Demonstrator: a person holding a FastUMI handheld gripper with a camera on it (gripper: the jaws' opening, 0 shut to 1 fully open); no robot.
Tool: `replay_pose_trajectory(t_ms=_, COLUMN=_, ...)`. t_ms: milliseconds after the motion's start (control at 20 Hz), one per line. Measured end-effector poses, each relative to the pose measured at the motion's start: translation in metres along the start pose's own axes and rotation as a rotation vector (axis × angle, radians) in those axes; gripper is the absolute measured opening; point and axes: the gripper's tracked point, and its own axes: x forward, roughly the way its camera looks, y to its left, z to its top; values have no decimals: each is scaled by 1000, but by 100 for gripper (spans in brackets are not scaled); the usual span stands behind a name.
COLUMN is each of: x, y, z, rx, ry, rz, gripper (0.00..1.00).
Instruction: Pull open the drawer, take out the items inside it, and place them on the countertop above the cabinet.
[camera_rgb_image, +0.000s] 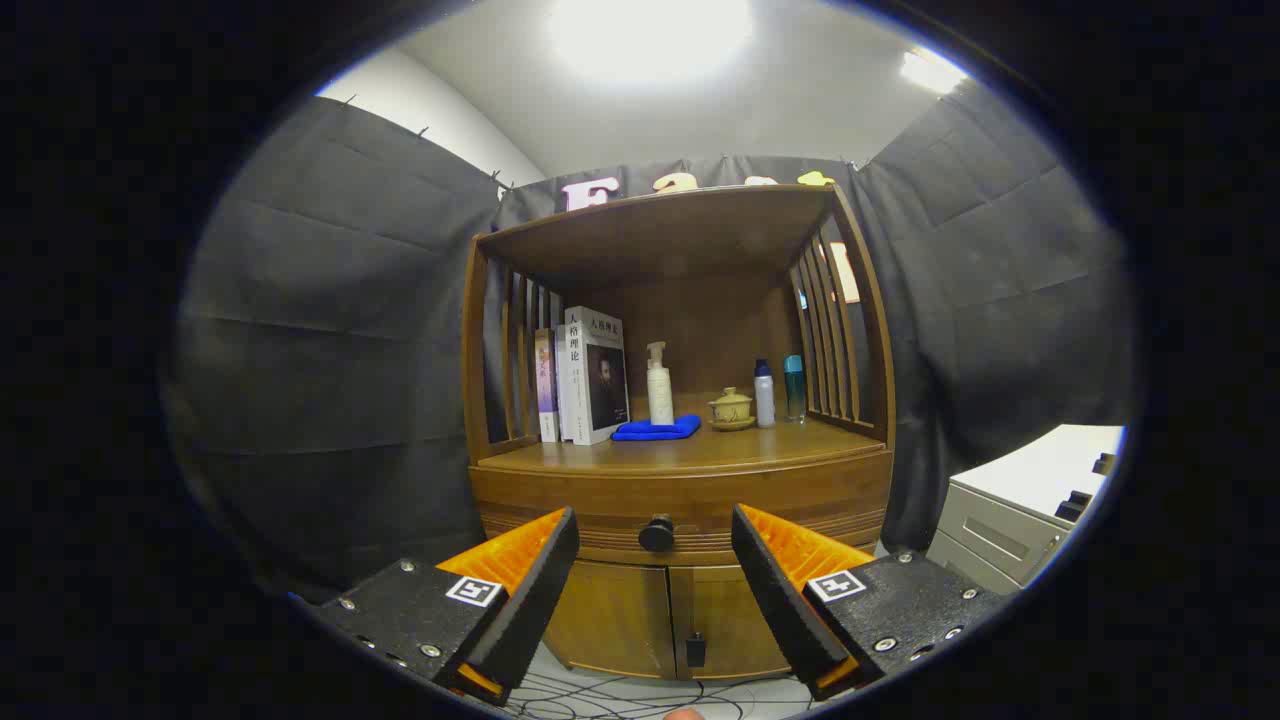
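Brown wooden cabinet (680, 480), black knob (656, 533), blue cloth (656, 430), seemingly cream teacup (731, 408).

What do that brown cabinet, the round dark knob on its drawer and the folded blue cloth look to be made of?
The brown cabinet looks like varnished wood: grain lines and a soft sheen show. The round dark drawer knob, between and beyond the open gripper fingers, seems dark metal or plastic; I can't tell which. The folded blue cloth looks like soft, matte fabric, perhaps microfibre.
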Motion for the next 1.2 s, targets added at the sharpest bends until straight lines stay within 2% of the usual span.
replay_pose_trajectory(t_ms=1200, x=5, y=-2, z=-31, rx=4, ry=73, rz=-6, gripper=95)
